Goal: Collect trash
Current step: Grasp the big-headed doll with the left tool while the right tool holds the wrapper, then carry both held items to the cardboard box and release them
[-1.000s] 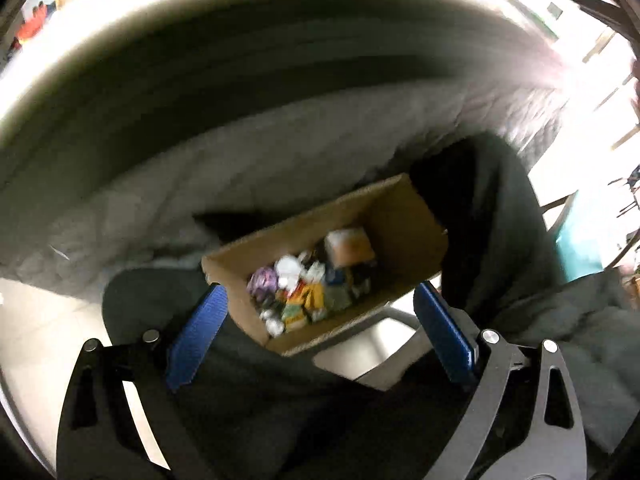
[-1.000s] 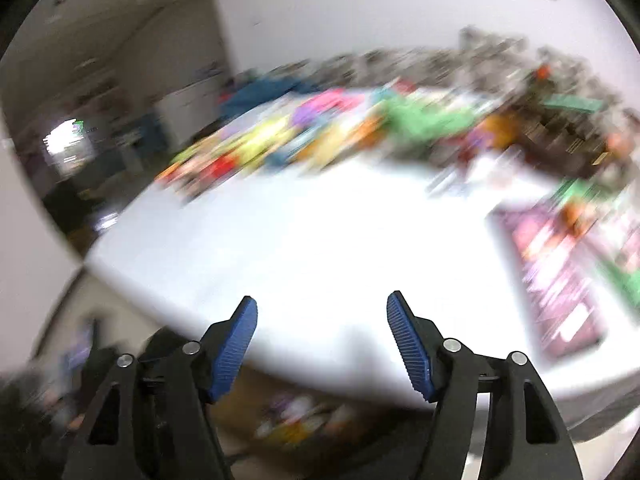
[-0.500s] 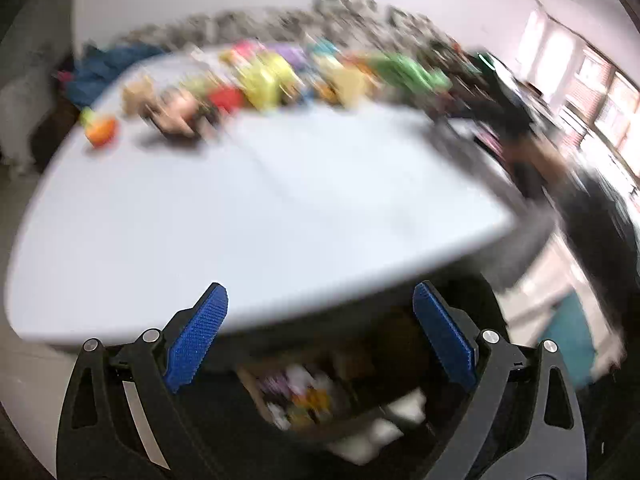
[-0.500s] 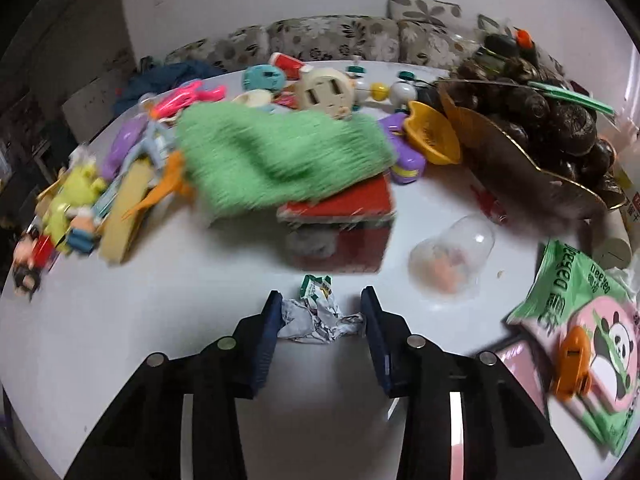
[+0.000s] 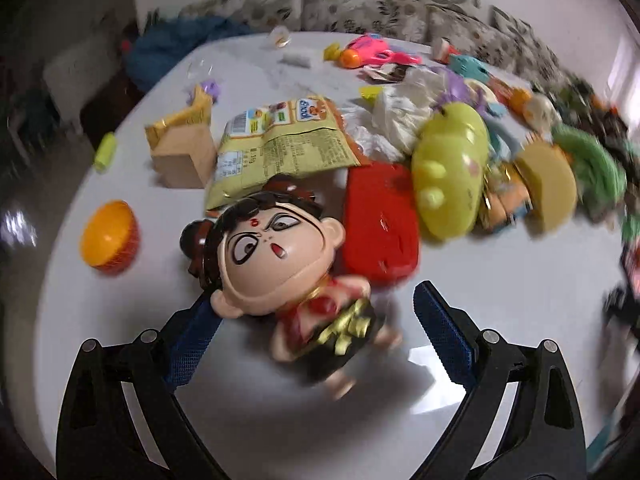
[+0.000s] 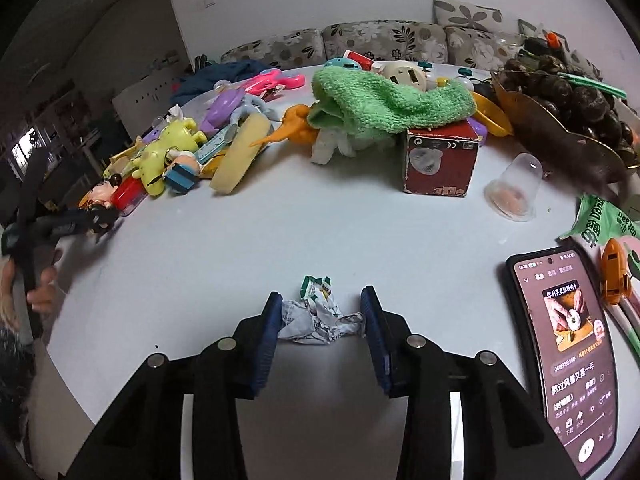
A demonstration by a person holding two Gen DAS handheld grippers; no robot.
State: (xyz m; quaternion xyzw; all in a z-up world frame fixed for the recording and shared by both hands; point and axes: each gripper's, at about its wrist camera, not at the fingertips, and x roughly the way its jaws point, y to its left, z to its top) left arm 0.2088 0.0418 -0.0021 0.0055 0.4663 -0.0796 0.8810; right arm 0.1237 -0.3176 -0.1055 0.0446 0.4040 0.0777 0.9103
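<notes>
**Two grippers over a cluttered white table**

One crumpled wrapper [image 6: 314, 317] lies on the near part of the table [image 6: 280, 240], pinched between the pads of the right gripper [image 6: 320, 317]; a phone [image 6: 564, 356] lies to its right, a red box [image 6: 440, 164] farther off; the left gripper [image 5: 316, 320] stands spread wide around a big-headed doll [image 5: 280, 256], its left pad touching the doll's head; a snack bag [image 5: 276, 148] lies beyond.

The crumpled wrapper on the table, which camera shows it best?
The right wrist view. The crumpled wrapper lies sharp and unobstructed between the pads of the right gripper, which touch it on both sides. The left wrist view does not show it; there a big-headed doll fills the foreground.
</notes>
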